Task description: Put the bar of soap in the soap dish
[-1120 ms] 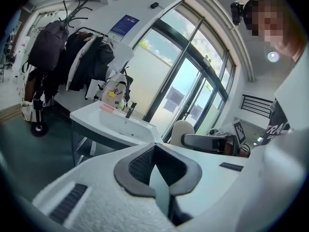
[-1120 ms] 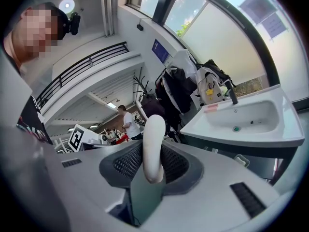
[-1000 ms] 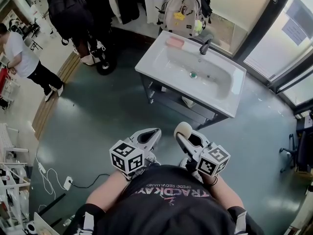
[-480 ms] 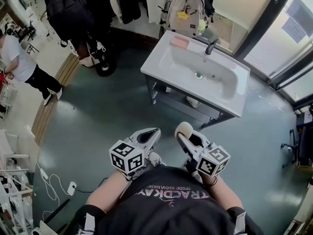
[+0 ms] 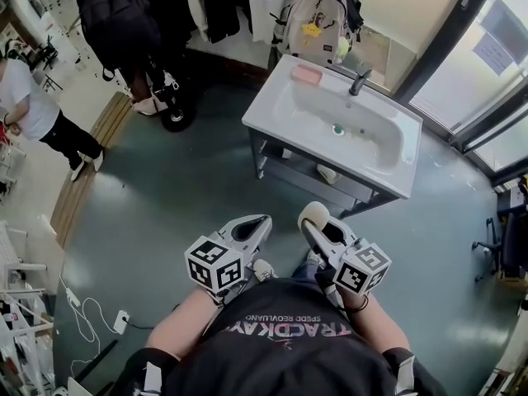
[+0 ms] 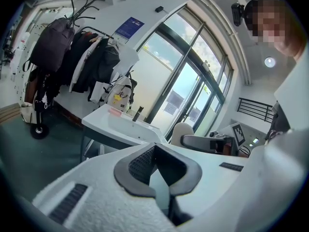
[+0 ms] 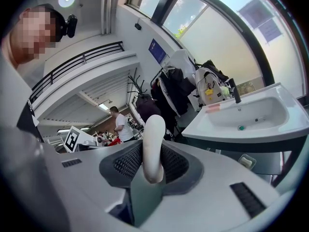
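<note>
The bar of soap (image 7: 153, 144) is a pale, rounded bar sitting on edge in the right claw (image 5: 315, 221). The thin side faces back toward the right gripper view's camera and the broad faces sit flat against the two pads. The long axis runs along the jaws, so the bar points straight out ahead, and its rounded end pokes a bit past the tips in the direction of the sink (image 5: 398, 147). So that claw is clamped on the soap, jaws only as far apart as the bar is thick. It's being carried low in front of the person, over the dark green floor (image 5: 165, 196) and well short of the sink. The left claw (image 6: 155, 153) is right beside it at about the same level, aimed the same way. Its jaws look drawn together at the tips with nothing between them, so it's basically just along for the ride. Up ahead, the white sink stands on a metal frame. It has a black faucet (image 5: 358, 81) at the back edge, and what looks like the pink soap dish (image 5: 307, 73) lies flat on the back left corner, just beside the faucet. Behind the sink hangs a beige backpack (image 5: 318, 15), and way off to the left there's a bystander in a white top (image 5: 29, 110).
</note>
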Available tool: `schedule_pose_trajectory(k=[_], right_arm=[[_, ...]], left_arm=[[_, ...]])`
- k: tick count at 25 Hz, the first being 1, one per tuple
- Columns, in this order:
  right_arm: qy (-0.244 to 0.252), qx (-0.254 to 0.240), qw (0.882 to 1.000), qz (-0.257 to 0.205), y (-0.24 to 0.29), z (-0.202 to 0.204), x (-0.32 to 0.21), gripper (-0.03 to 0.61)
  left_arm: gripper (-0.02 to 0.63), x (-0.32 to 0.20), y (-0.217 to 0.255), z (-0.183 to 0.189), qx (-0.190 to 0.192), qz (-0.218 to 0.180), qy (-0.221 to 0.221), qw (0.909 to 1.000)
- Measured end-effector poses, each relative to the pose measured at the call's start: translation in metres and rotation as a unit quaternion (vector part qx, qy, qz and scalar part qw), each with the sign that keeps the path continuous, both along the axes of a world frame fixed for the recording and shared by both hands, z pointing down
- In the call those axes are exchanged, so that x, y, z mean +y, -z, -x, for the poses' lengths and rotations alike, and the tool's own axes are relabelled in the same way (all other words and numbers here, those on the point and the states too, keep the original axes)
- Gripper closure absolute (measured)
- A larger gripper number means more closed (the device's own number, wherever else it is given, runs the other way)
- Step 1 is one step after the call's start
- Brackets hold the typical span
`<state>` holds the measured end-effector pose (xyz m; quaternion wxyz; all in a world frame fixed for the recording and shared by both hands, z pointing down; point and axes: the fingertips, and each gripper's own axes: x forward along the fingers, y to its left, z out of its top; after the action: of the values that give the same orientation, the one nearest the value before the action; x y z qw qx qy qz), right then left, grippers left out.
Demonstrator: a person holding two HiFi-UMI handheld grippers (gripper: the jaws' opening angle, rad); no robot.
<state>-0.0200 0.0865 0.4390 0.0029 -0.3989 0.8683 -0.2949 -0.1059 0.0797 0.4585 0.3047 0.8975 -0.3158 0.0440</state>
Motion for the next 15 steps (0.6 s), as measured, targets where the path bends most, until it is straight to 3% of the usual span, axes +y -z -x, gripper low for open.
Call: schedule_pose_trajectory(k=[15], right_arm=[[0.049, -0.01, 0.999, -0.013, 0.003, 0.019, -0.078, 0.469]], left_arm=[[0.604, -0.048, 0.003, 0.021, -0.009, -0.008, 0.058, 0.9983]])
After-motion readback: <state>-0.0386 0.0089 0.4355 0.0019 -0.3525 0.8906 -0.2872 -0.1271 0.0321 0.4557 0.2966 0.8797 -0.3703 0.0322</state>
